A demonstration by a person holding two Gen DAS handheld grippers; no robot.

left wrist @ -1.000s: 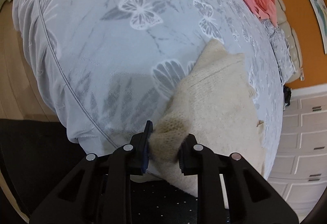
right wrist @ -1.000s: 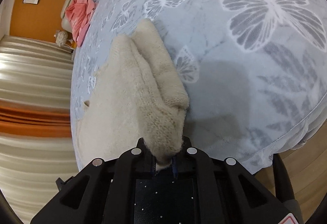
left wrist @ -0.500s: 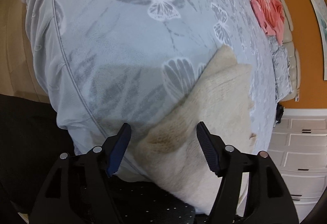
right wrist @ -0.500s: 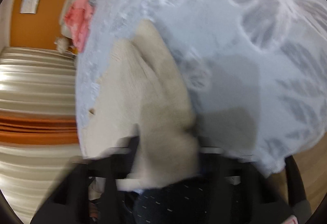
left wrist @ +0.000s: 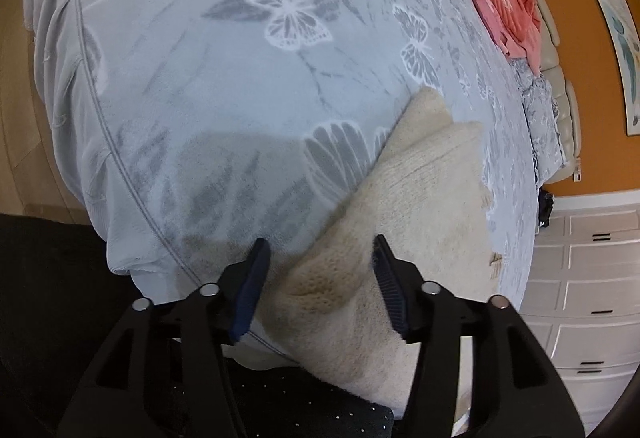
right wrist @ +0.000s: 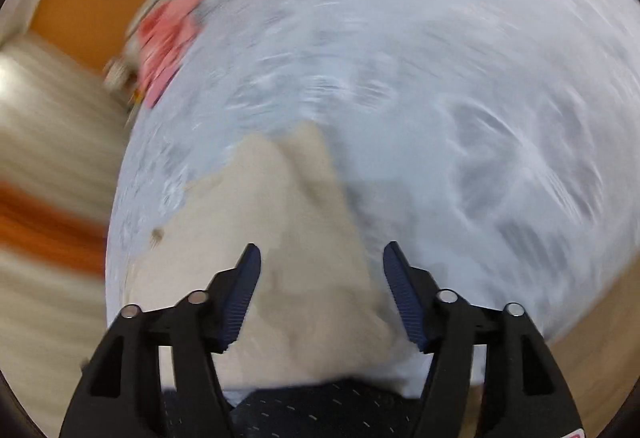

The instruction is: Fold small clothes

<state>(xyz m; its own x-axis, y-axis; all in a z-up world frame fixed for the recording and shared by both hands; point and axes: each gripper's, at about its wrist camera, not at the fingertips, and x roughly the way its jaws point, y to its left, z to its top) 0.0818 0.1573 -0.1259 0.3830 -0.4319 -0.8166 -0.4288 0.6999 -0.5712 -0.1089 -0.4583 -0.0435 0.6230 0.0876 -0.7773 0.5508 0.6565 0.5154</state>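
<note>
We start with the bed (left wrist: pixel 224 94), its pale blue butterfly-print cover filling most of both views and dropping away at a piped edge near us. Far across it, a pink garment (left wrist: pixel 506 12) lies heaped by the cushioned headboard (left wrist: pixel 560 78) (well apart from our work). Between these, the cover lies broad and bare, so we judge there is plenty of room to sweep a fold away from us; the near edge is the limit, since cloth drawn toward us could slide off.

The cream knit garment (left wrist: pixel 424 206) lies flat on the cover at the near edge, a narrower part reaching away toward the middle of the bed. It looks thick, soft and light, so we expect it to drape and hold a crease loosely rather than slip. A thickened fuzzy hem sits closest, and we would pinch there or at the corners, taking all layers.

The left tool (left wrist: pixel 318 276) is spread, its jaws closing slightly, the hem between them but untouched. The right tool (right wrist: pixel 320 286) is spread too, jaws opening, over the garment's near part without pressing it (this view is blurred).
</note>
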